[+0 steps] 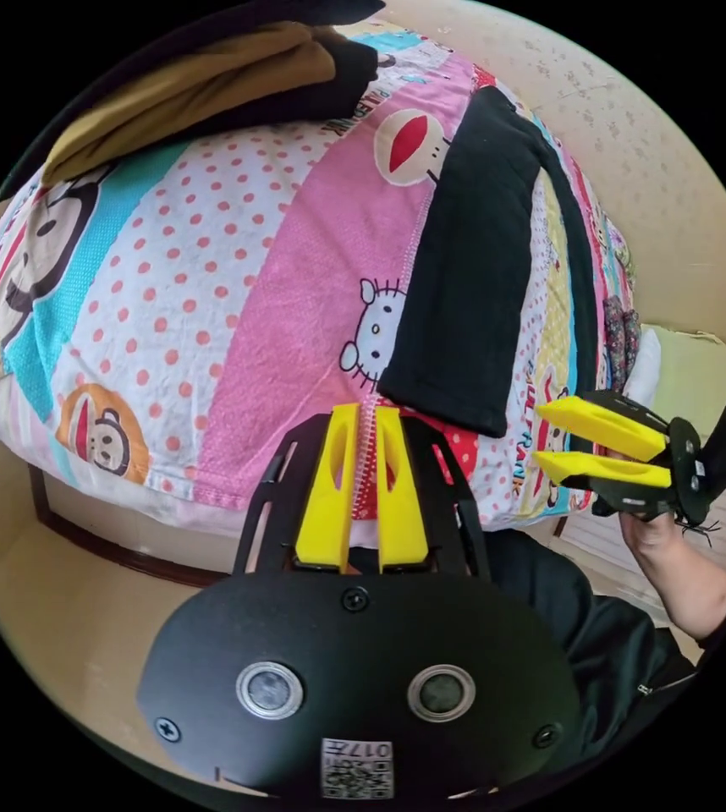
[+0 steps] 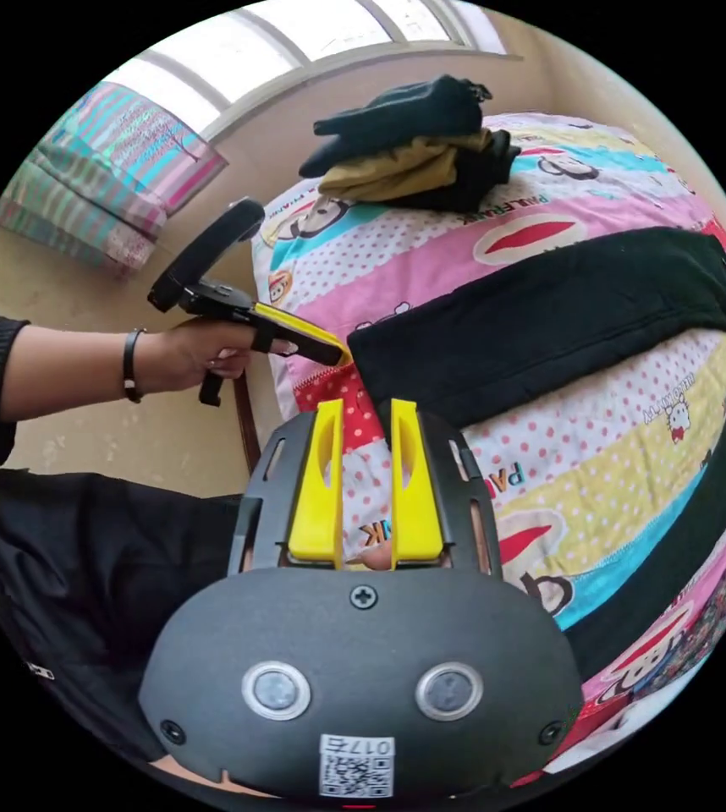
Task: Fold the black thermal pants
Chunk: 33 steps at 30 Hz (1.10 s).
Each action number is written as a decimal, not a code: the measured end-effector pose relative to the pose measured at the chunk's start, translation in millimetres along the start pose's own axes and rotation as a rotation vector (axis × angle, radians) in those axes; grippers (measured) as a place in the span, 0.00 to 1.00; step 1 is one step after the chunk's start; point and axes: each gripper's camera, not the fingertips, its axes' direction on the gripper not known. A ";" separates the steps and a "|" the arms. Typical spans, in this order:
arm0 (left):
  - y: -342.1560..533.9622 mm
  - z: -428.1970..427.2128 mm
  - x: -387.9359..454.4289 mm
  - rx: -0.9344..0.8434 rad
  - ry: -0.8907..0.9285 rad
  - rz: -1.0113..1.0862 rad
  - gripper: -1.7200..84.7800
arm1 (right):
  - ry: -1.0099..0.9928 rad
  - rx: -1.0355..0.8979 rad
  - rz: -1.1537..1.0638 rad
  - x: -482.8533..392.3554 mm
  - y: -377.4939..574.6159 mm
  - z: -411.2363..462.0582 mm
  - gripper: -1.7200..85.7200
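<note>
Across the bed, on a patchwork cartoon sheet [image 1: 236,279], the black thermal pants [image 1: 473,271] are lying spread out, their two legs running apart from one joined end so that a strip of the sheet is showing between them. In the left gripper view, the left gripper [image 1: 363,423] is hovering at the near edge of the bed, its yellow jaws standing a little apart with nothing between them, just short of the hem of the nearer leg. To the side, the right gripper [image 1: 541,436] is being held in a hand [image 1: 659,529], its jaws parted and empty, beside the bed edge.

In the right gripper view, the right gripper [image 2: 366,414] is pointing at the sheet just below the wide pant leg [image 2: 549,321], jaws open. The left gripper [image 2: 339,351] is reaching in from a hand [image 2: 198,351]; its tip is right at the corner of the hem, though it is hard to tell whether it is actually touching the cloth. At the far end of the bed a pile of folded clothes [image 2: 414,148], black and mustard, is resting.
</note>
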 end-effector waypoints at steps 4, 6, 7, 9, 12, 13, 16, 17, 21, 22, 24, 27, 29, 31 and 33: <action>7.5 -23.3 -9.4 0.010 0.094 -0.071 0.04 | 0.124 -0.165 -0.019 9.1 -1.0 43.0 0.11; 12.4 -33.7 -8.1 0.019 0.113 -0.075 0.03 | 0.153 -0.168 -0.034 17.9 4.9 53.8 0.10; 16.3 -41.1 -5.0 0.027 0.117 -0.071 0.03 | 0.142 -0.161 -0.032 20.7 5.9 54.4 0.09; 22.9 -52.0 1.5 0.043 0.114 -0.059 0.03 | 0.069 -0.161 0.016 35.9 9.8 58.5 0.07; 33.5 -69.4 12.6 0.062 0.110 -0.051 0.04 | 0.013 -0.118 0.111 54.1 20.8 58.7 0.05; 37.2 -77.3 17.0 0.064 0.112 -0.051 0.04 | 0.005 -0.104 0.127 56.7 23.3 57.5 0.04; 45.8 -97.8 32.1 0.062 0.141 -0.001 0.09 | 0.022 -0.038 0.159 61.9 35.6 50.4 0.03; 49.3 -106.4 39.2 0.056 0.161 0.025 0.12 | 0.040 -0.010 0.161 62.0 40.2 46.4 0.03; 69.0 -145.4 66.4 0.158 0.217 0.123 0.15 | 0.038 0.072 0.196 67.1 52.6 32.9 0.03; 75.1 -155.4 74.5 0.190 0.229 0.139 0.16 | 0.032 0.083 0.199 68.1 53.7 31.3 0.03; 78.5 -159.5 84.4 0.187 0.226 0.138 0.17 | 0.012 0.121 0.198 71.1 56.1 25.6 0.03; 76.3 -157.3 97.3 0.183 0.260 0.118 0.16 | -0.008 0.153 0.207 75.8 56.8 22.3 0.03; 70.7 -161.6 100.1 0.226 0.383 0.052 0.12 | -0.017 0.165 0.210 78.5 58.2 22.4 0.03; 66.4 -164.5 104.3 0.247 0.455 0.032 0.09 | 0.001 0.185 0.217 80.2 62.2 21.8 0.03; 59.8 -163.5 117.3 0.194 0.445 0.055 0.08 | 0.042 0.232 0.257 82.5 72.3 22.3 0.04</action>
